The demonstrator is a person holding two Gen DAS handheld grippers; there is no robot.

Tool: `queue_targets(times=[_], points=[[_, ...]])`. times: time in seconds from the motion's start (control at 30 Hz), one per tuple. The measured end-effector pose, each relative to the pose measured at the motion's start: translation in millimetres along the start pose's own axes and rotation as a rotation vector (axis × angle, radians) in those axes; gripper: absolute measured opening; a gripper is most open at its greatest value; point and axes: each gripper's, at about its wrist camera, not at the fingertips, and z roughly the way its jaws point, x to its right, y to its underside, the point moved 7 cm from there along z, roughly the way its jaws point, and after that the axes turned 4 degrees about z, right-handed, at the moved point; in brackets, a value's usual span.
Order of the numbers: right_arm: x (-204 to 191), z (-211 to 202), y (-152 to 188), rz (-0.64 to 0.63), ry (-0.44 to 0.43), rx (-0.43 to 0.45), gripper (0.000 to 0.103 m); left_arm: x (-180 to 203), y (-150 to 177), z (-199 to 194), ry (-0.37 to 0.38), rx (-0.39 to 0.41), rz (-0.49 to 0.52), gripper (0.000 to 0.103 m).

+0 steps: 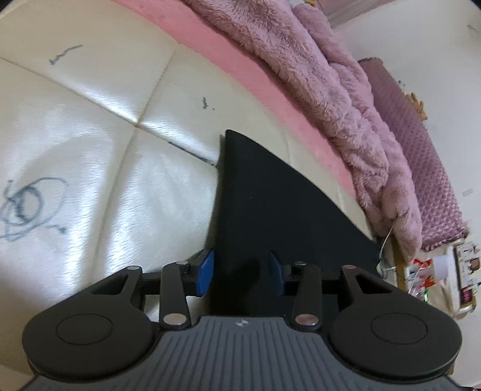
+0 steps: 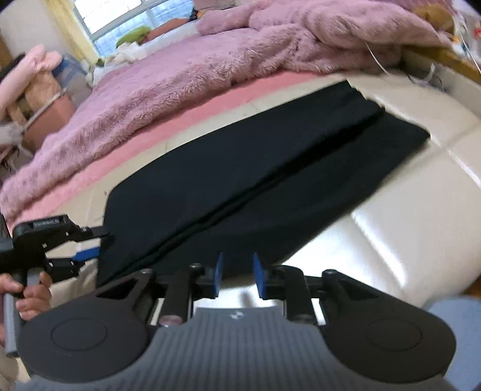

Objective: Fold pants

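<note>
Black pants [image 2: 255,168] lie flat and lengthwise on a white padded surface [image 2: 405,228], with a long seam line running down the middle. In the left wrist view one end of the pants [image 1: 270,204] tapers away from me. My left gripper [image 1: 240,273] is open and straddles that end's near edge, with black cloth between the blue pads [image 1: 206,275]. The right wrist view shows the left gripper [image 2: 100,245] at the pants' left end, held by a hand [image 2: 30,288]. My right gripper [image 2: 239,273] hangs over the near long edge, pads a little apart with no cloth pinched.
A fluffy pink-purple blanket [image 2: 210,66] is heaped along the far side, past a pink sheet strip [image 2: 150,126]. Pen scribbles [image 1: 27,207] mark the white padding. A purple quilted mat [image 1: 421,156] and clutter [image 1: 436,276] lie to the right; a window [image 2: 120,21] is at the back.
</note>
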Motion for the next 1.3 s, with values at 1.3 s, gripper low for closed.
queue_targets(times=[1.3], points=[[-107, 37, -4, -0.522, -0.214, -0.090, 0.021, 53, -79, -220, -0.220, 0.206, 0.156, 0.006]])
